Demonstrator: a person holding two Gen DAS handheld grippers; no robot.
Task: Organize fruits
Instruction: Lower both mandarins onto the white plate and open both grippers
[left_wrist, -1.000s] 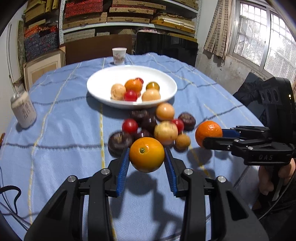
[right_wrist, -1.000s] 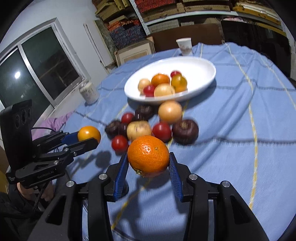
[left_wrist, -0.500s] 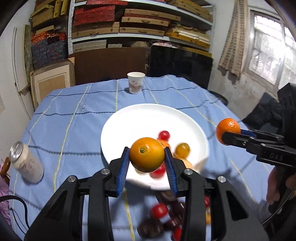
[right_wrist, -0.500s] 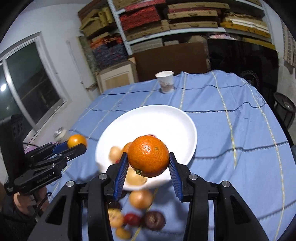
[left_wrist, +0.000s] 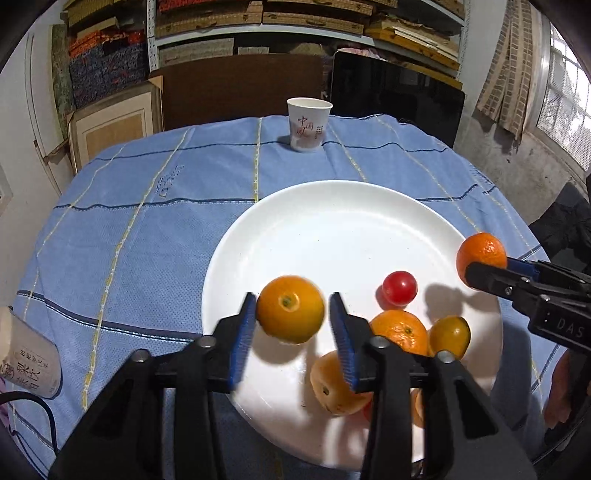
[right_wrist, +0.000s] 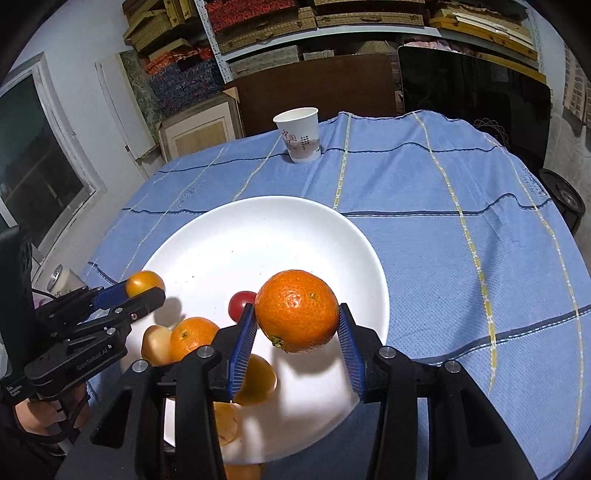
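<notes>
Both tongs were over the big white plate (left_wrist: 369, 206) when I looked. Left gripper (left_wrist: 291, 321) had its jaws opening, with a smooth yellow-orange fruit (left_wrist: 290, 309) sitting between the blue pads (left_wrist: 242, 339); there was a visible sliver of gap on the right side, so the pads weren't really squeezing it anymore, and the fruit looked a bit blurred. Right gripper (right_wrist: 297, 325) was doing the same thing, jaws opening around a bumpy-skinned mandarin (right_wrist: 296, 311). That one was just touching the left pad, with a small gap at the right pad, so I'd call it let go too.

Plate contents, as far as I could see past the tongs: a small red fruit (left_wrist: 399, 287) like a cherry tomato, another mandarin (left_wrist: 400, 330), a little yellow-orange one (left_wrist: 448, 336) just beside it, and a paler orange fruit (left_wrist: 332, 384) near the front rim, partly hidden by a gripper finger. All of that was bunched on the near side; the far half of the plate was bare white.

Plate sat on a blue checked tablecloth (left_wrist: 147, 221). A paper cup (left_wrist: 308, 123) with printing on it stood upright at the far edge of the table, well apart from the plate. Couldn't see into it. A can-like container (left_wrist: 31, 365) showed at the left edge.
</notes>
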